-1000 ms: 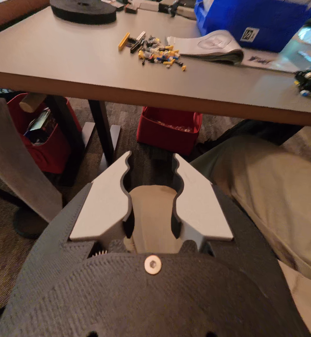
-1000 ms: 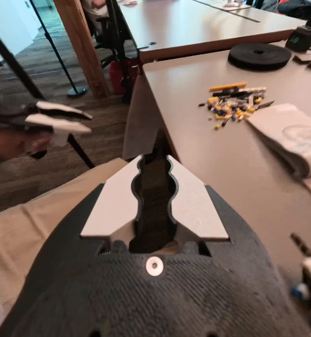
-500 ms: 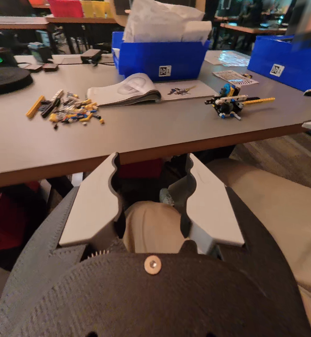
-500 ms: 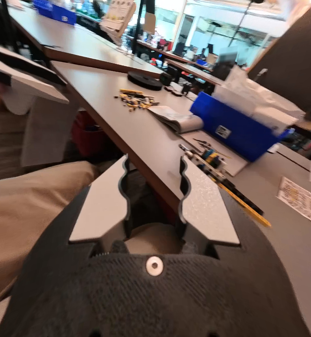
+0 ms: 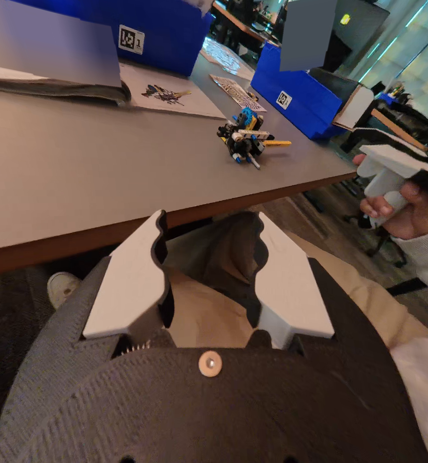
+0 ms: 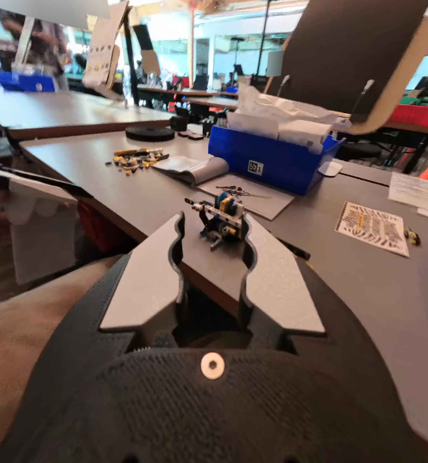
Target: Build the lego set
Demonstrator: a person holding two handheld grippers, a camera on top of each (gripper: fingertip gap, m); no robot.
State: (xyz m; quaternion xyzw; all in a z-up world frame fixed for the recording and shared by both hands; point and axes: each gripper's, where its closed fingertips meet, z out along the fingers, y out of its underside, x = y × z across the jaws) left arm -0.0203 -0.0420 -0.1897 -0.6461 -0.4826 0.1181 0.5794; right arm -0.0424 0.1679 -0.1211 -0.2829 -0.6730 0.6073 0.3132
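A partly built lego model of black, white, yellow and blue parts stands on the grey table near its front right corner. It also shows in the right wrist view, just beyond my right fingertips. My left gripper is open and empty, held below the table's front edge above a person's lap. My right gripper is open and empty, its tips over the table's edge. A pile of loose lego pieces lies far left on the table. An open instruction booklet lies behind the model.
A blue bin stuffed with white bags stands behind the booklet. A second blue bin stands at the right. A striped sheet lies right of the model. A black roll lies at the far left. Red bins stand under the table.
Both grippers have swung right and risen, so the views turn from the loose pieces and floor towards the model. Both grippers have opened wider. The right gripper now faces the model closely.
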